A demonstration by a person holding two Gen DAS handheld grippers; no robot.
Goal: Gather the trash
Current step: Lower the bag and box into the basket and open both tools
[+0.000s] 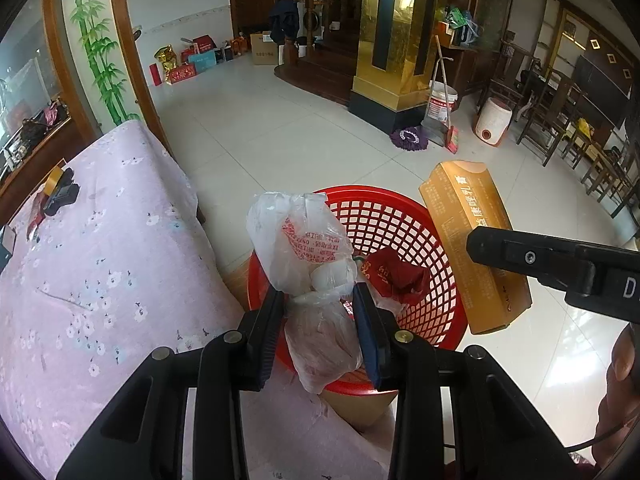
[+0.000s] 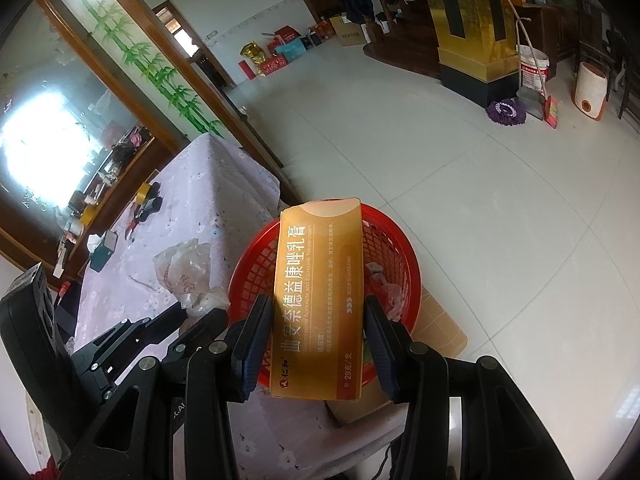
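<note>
My left gripper (image 1: pixel 318 296) is shut on a crumpled clear plastic bag (image 1: pixel 304 248) with red print, held over the near rim of a red mesh basket (image 1: pixel 404 224). The basket holds a dark red wrapper (image 1: pixel 394 276). My right gripper (image 2: pixel 318 308) is shut on a long orange medicine box (image 2: pixel 318 292), held above the same basket (image 2: pixel 394 248). The box also shows in the left wrist view (image 1: pixel 474 240), with the right gripper's finger across it. The bag shows in the right wrist view (image 2: pixel 186 272).
A table with a pink flowered cloth (image 1: pixel 92 264) lies left of the basket, with tape and small items at its far end (image 1: pixel 60 188). A cardboard box (image 2: pixel 440 332) sits under the basket. A mop, broom and bucket (image 1: pixel 438 116) stand by a gold pillar.
</note>
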